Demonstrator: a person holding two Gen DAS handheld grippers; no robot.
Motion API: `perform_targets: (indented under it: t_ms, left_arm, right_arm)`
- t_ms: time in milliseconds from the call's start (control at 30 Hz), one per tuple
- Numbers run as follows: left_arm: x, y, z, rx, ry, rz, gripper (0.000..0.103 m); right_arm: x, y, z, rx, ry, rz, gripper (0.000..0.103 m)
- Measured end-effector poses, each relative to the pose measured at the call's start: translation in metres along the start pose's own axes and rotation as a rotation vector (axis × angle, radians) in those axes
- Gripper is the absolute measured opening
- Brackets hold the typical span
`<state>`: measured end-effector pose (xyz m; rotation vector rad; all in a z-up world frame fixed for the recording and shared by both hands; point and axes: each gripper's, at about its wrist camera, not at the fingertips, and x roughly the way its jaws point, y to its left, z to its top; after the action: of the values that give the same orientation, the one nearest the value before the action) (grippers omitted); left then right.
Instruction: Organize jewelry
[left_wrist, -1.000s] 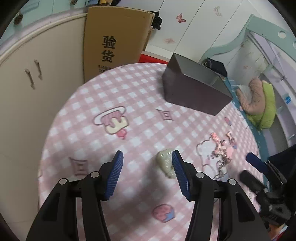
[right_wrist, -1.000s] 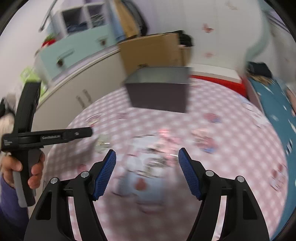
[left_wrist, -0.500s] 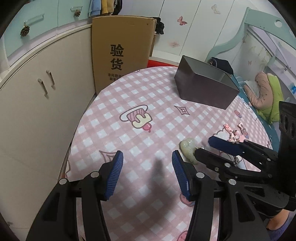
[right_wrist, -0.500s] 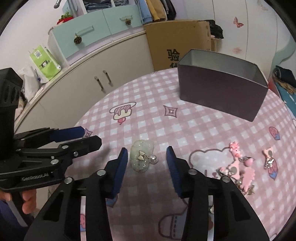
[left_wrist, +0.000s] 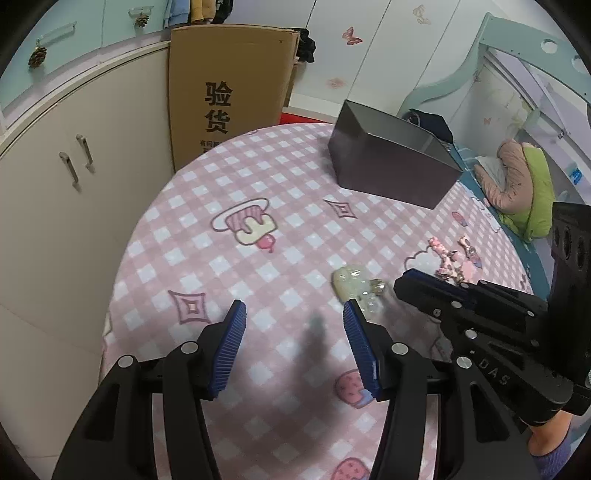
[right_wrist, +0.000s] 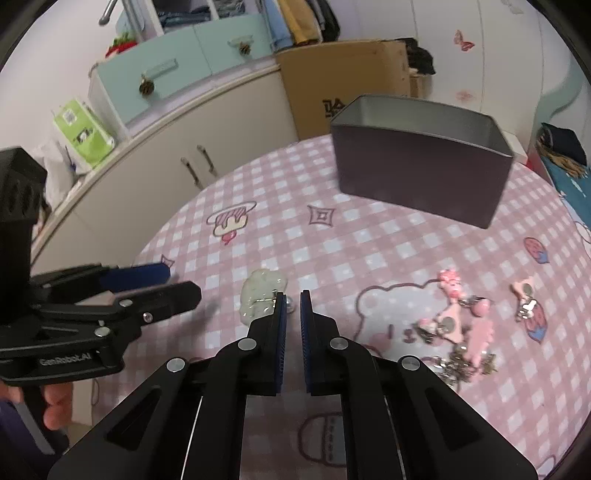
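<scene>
1. I see the table (left_wrist: 229, 206) under a pink checked cloth with cartoon prints, filling most of both wrist views.
2. A cardboard box (left_wrist: 229, 92) stands behind the table at about 11 o'clock in the left view, against the cream cabinet (left_wrist: 74, 158).
3. The dark open tin (right_wrist: 421, 177) sits on the cloth at 1 o'clock in the right view, its long axis running left to right across that view.
4. My left gripper (left_wrist: 291, 314) hangs over bare cloth, its blue pads spread wide with nothing between them.
5. My right gripper (right_wrist: 291, 299) has its pads drawn nearly together, with a thin gap showing; I cannot tell if anything is pinched between the tips.
6. A heap of pink charms and chains (right_wrist: 458, 332) lies at 3 o'clock of the right gripper, well apart from it.
7. The pale green hair clip (right_wrist: 258, 299) lies just beyond the right gripper's tips at 11 o'clock, its long axis pointing roughly 1 o'clock toward the tin; in the left view it (left_wrist: 354, 284) sits just past the left gripper's right pad.
</scene>
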<state>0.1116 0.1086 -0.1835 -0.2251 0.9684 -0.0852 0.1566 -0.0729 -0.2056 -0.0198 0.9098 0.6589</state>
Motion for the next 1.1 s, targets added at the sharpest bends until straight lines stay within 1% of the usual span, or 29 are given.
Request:
perform_targets:
  t_ms: [100,167,200,267,367,400,467,500,667,700,733,800,867,900,933,1100]
  left_arm:
    - [0.005,-0.012,0.003,0.016,0.005,-0.012,0.053]
    - [0.007,-0.018,0.004,0.023,0.004,0.009,0.053]
    - [0.006,-0.019,0.005,0.020,-0.003,0.009,0.053]
    - [0.003,-0.016,0.005,0.014,-0.011,0.015,0.053]
    - [-0.002,-0.008,0.002,0.004,-0.015,0.043,0.053]
    - [-0.003,-0.005,0.002,-0.004,-0.014,0.044,0.053]
    - [-0.004,-0.001,0.001,-0.013,-0.013,0.045,0.053]
    - [-0.005,0.000,0.000,-0.012,-0.012,0.049,0.054]
    - [-0.006,0.002,-0.001,-0.010,-0.011,0.038,0.055]
    - [-0.006,0.000,-0.001,-0.005,-0.010,0.033,0.055]
    - [-0.005,-0.001,-0.001,0.001,-0.008,0.027,0.055]
    - [-0.004,-0.003,-0.002,0.005,-0.002,0.020,0.055]
    - [-0.004,-0.004,-0.002,0.005,0.002,0.014,0.055]
    - [-0.004,-0.004,-0.002,0.004,0.004,0.012,0.055]
    - [-0.005,-0.004,-0.003,0.000,0.003,0.011,0.055]
    - [-0.002,-0.003,-0.002,-0.013,0.011,0.002,0.055]
  right_arm:
    - [-0.008,-0.008,0.001,0.013,-0.010,-0.005,0.008]
    - [-0.007,-0.008,0.001,-0.016,0.017,0.029,0.008]
    - [-0.008,-0.006,0.001,-0.036,0.009,0.016,0.011]
    - [-0.005,-0.001,0.001,-0.053,0.020,0.028,0.011]
    - [0.005,0.004,0.004,-0.045,0.030,0.055,0.011]
    - [0.008,0.006,0.004,-0.042,0.032,0.061,0.014]
    - [0.012,0.008,0.004,-0.033,0.029,0.073,0.036]
    - [0.013,0.008,0.003,-0.030,0.023,0.057,0.047]
    - [0.018,-0.001,0.005,0.014,0.033,0.076,0.045]
    - [0.019,-0.002,0.005,0.016,0.035,0.077,0.043]
    - [0.020,-0.002,0.006,0.014,0.037,0.078,0.036]
    - [0.023,-0.001,0.006,0.011,0.047,0.090,0.030]
    - [0.026,0.001,0.008,-0.002,0.049,0.097,0.028]
    - [0.027,0.002,0.008,-0.002,0.050,0.109,0.024]
    - [0.027,0.003,0.009,-0.001,0.053,0.117,0.024]
    - [0.025,0.005,0.008,-0.020,0.056,0.104,0.021]
